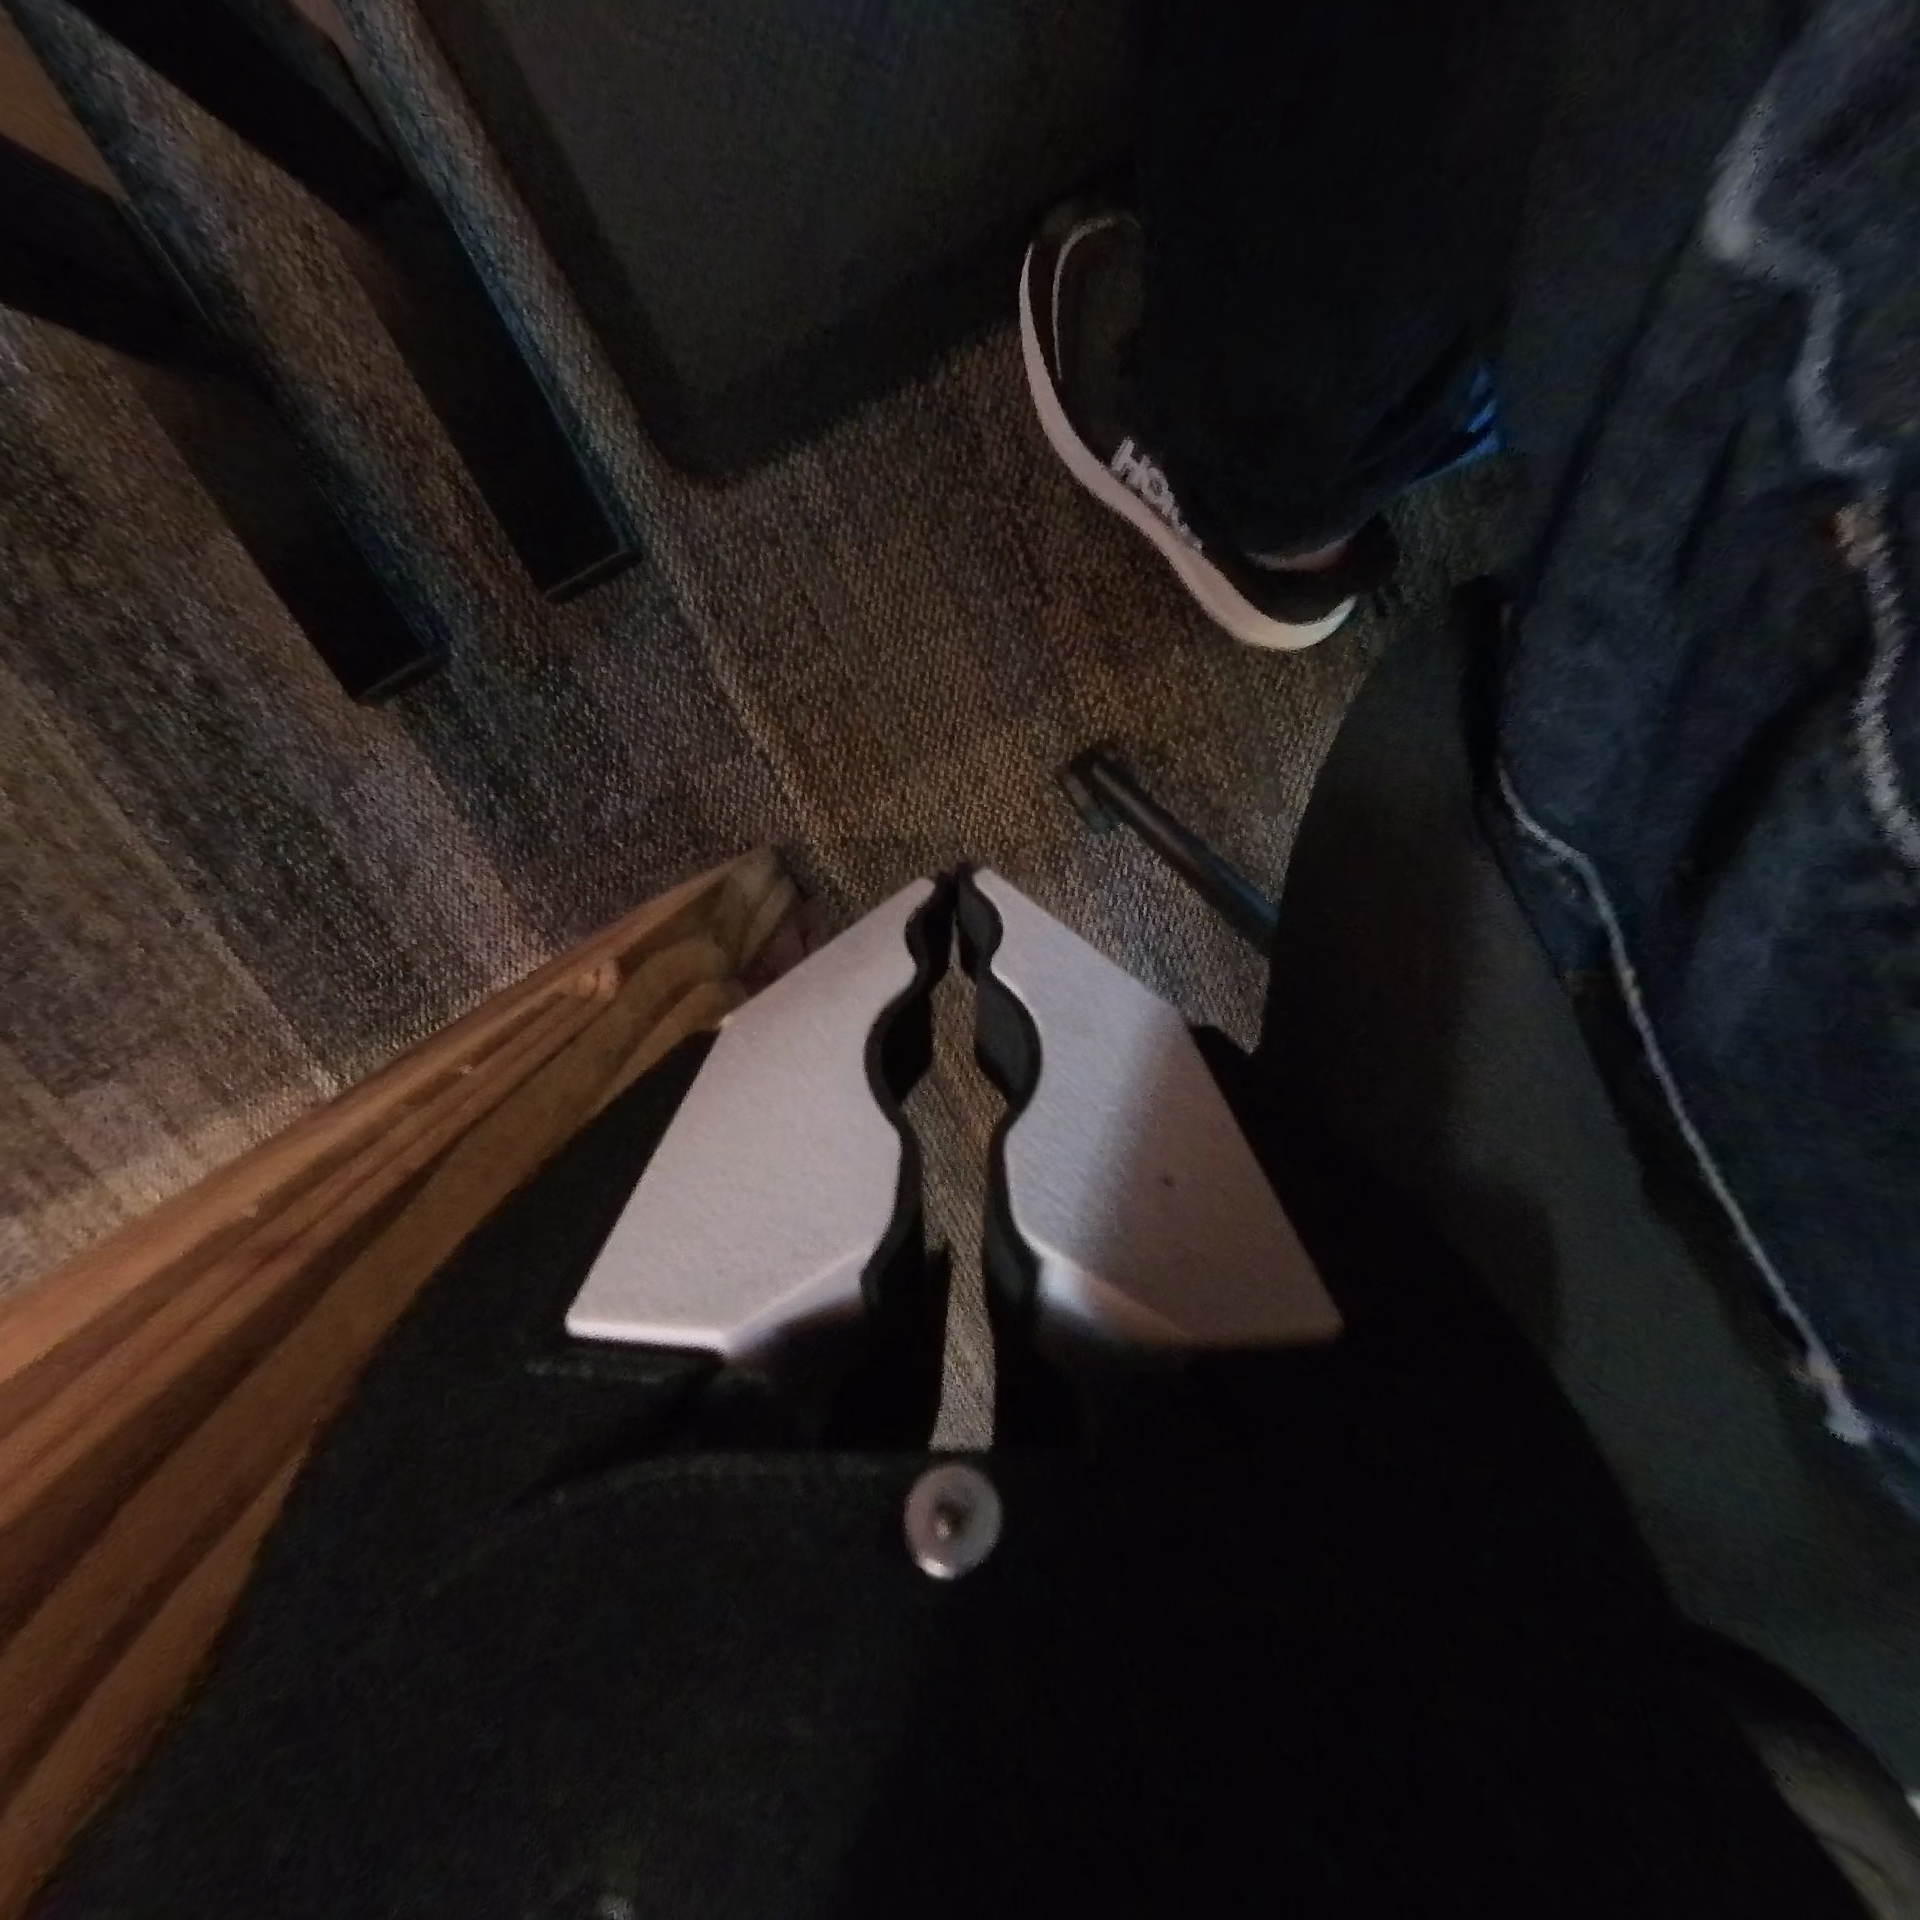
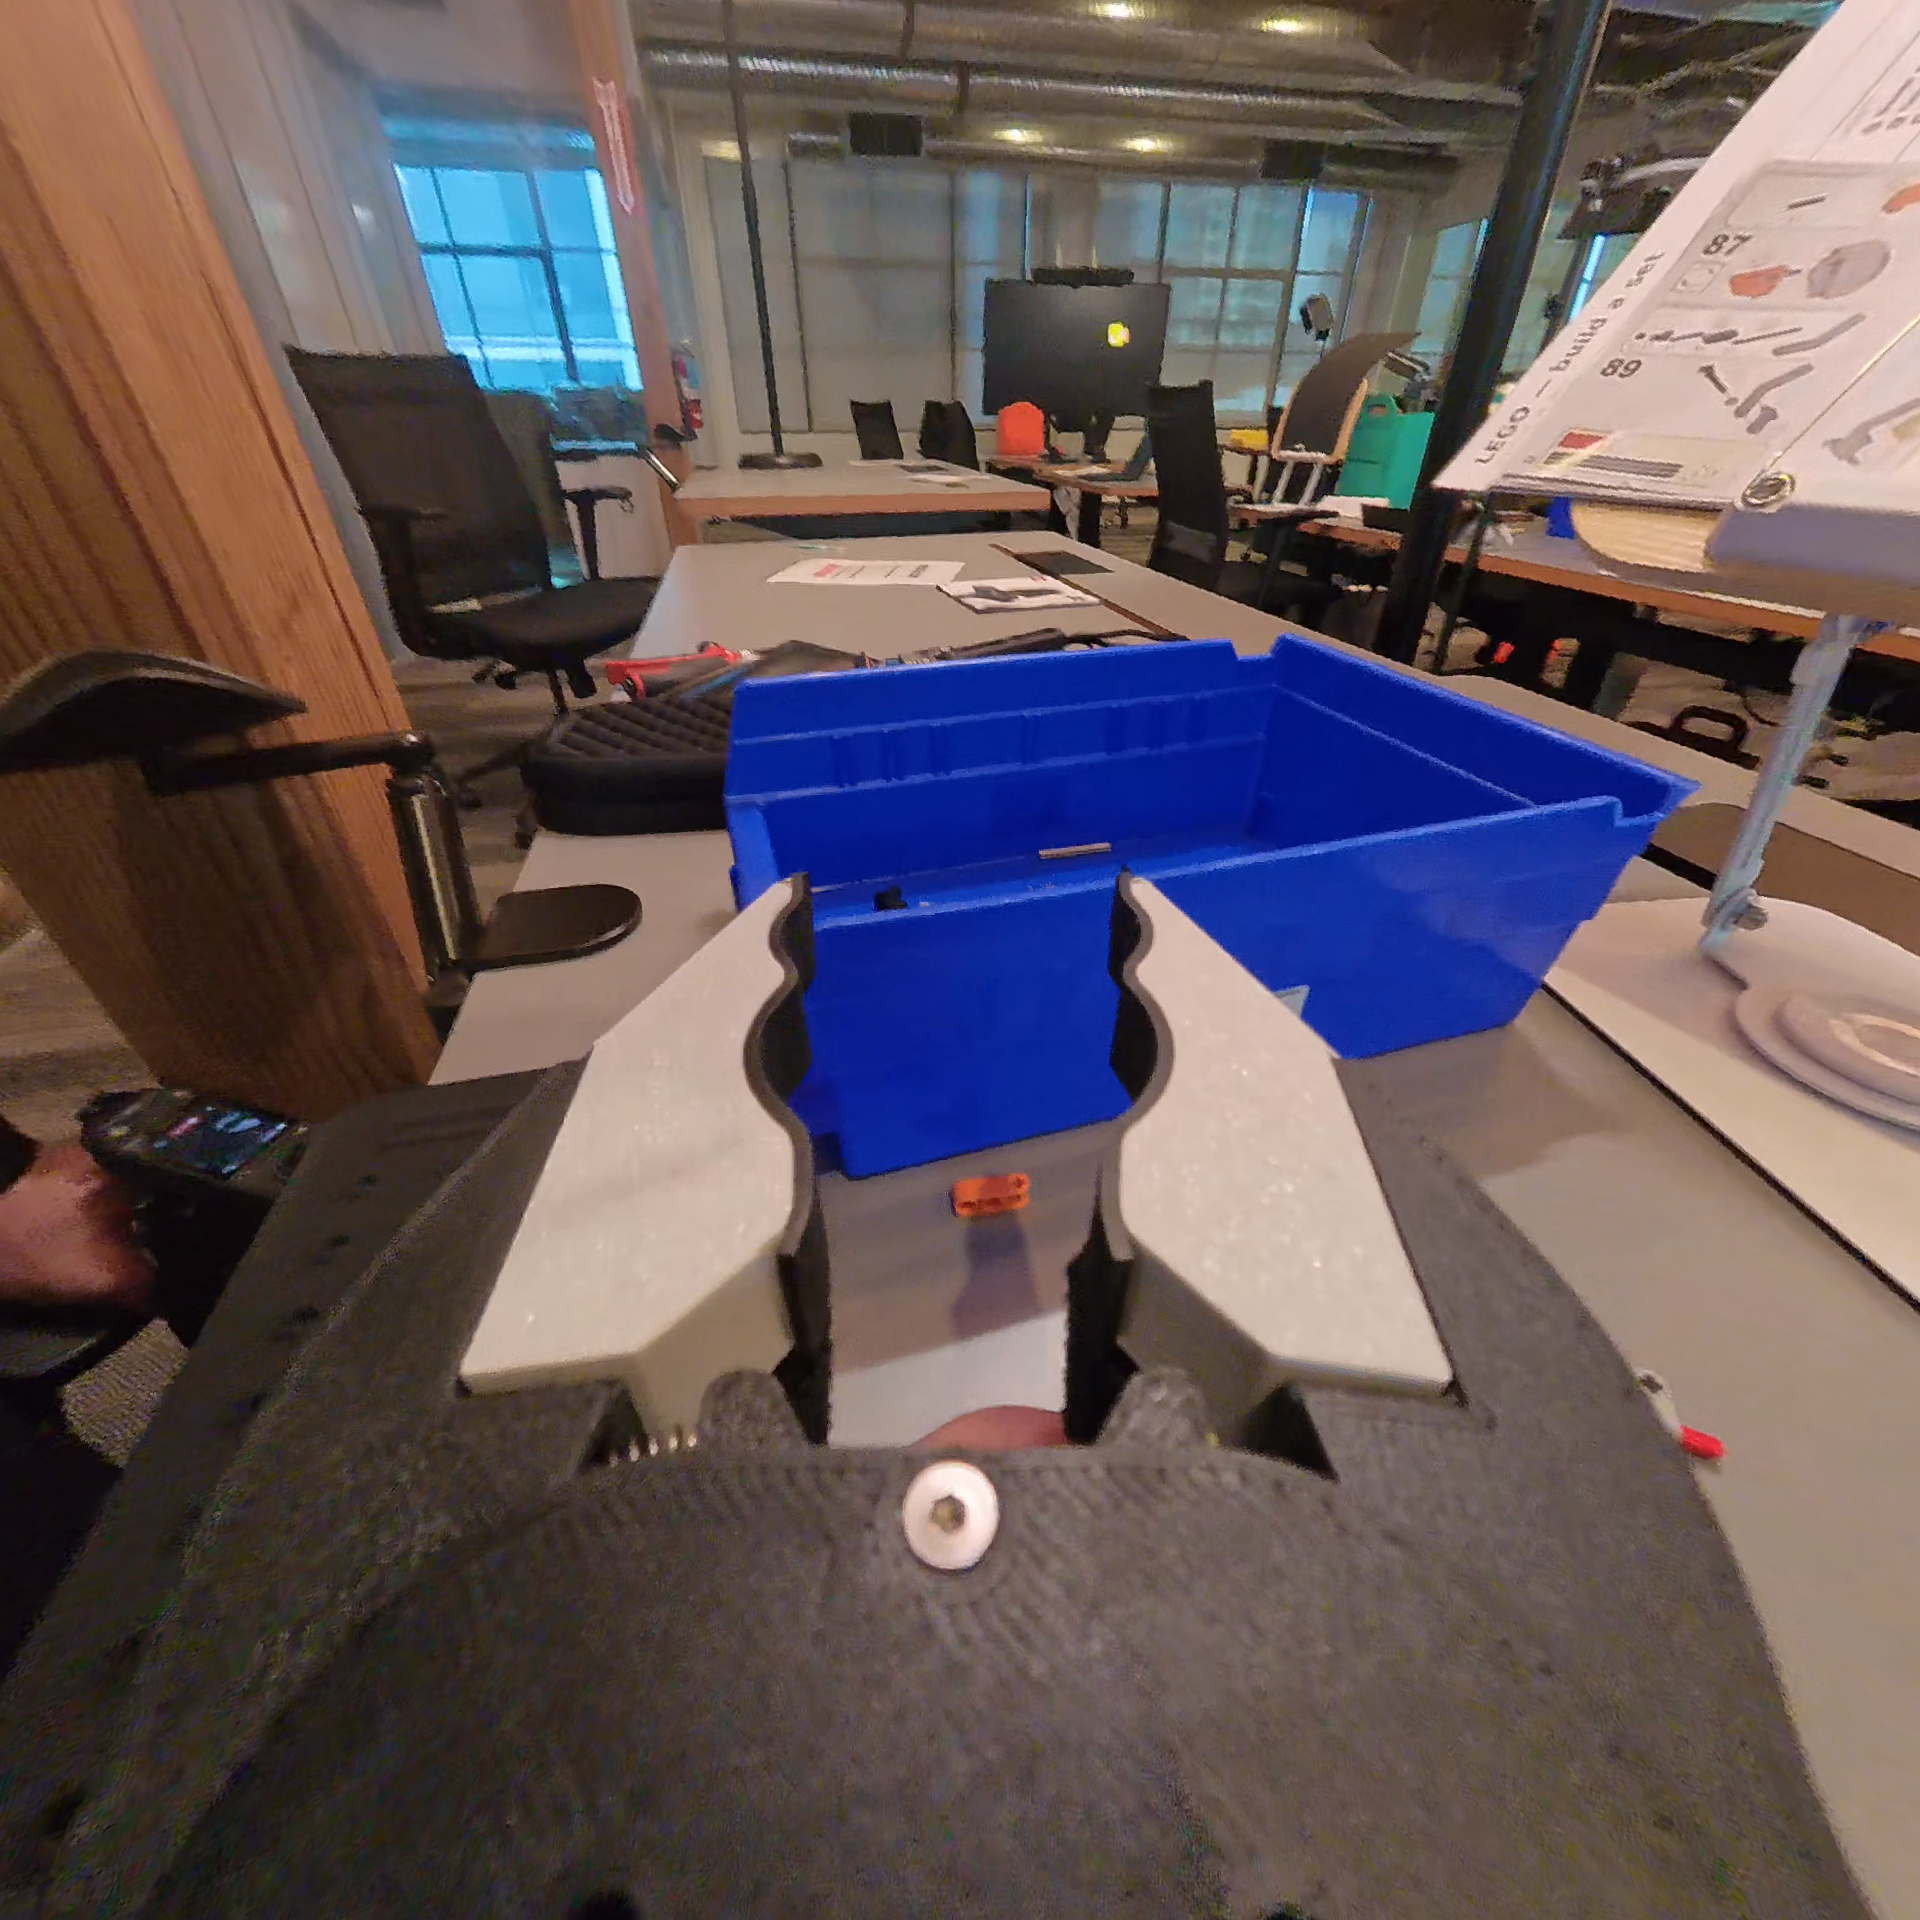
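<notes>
In the left wrist view, my left gripper points down at the grey-brown carpet, beside a wooden edge. Its fingertips meet, so it is shut, and I see nothing between them. In the right wrist view, my right gripper is open and empty, low over the grey table and close in front of a blue plastic bin. A small orange piece lies on the table between the fingers, touching neither pad. Inside the bin lie a short grey rod and a small black piece.
A sheet of printed pictures on a stand and its white base stand to the right. A wooden pillar, office chairs and a black padded case are on the left. A shoe, a denim leg and a dark stick are on the floor. One gripper's finger ends stand about 50 cm off the other's.
</notes>
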Action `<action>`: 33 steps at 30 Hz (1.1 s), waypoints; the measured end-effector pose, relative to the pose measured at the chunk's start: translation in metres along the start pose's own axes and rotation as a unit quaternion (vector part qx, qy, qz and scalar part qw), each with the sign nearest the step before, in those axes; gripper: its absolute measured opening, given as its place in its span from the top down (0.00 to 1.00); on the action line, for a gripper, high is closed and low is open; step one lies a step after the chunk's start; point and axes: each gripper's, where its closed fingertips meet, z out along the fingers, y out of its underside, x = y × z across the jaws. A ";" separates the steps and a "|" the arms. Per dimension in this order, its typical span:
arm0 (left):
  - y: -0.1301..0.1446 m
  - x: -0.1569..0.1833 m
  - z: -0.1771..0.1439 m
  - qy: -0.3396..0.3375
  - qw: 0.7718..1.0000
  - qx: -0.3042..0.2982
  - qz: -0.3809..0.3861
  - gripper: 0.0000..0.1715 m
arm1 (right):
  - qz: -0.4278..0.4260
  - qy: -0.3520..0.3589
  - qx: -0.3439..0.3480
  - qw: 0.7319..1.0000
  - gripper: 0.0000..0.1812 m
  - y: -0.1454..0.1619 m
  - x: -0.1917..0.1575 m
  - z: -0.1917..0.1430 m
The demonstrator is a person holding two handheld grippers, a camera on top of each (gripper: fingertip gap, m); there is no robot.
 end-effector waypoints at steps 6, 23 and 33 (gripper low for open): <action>-0.005 0.000 0.002 0.006 1.000 0.004 -0.008 1.00 | 0.003 -0.005 0.007 1.000 0.70 -0.003 -0.001 -0.002; -0.044 -0.013 -0.109 -0.204 0.938 0.275 0.047 0.99 | -0.247 0.245 -0.049 0.936 0.74 -0.026 0.036 -0.086; -0.228 0.066 -0.307 -0.192 0.781 0.570 0.169 0.90 | -0.183 0.244 -0.106 0.946 0.68 -0.017 0.085 -0.162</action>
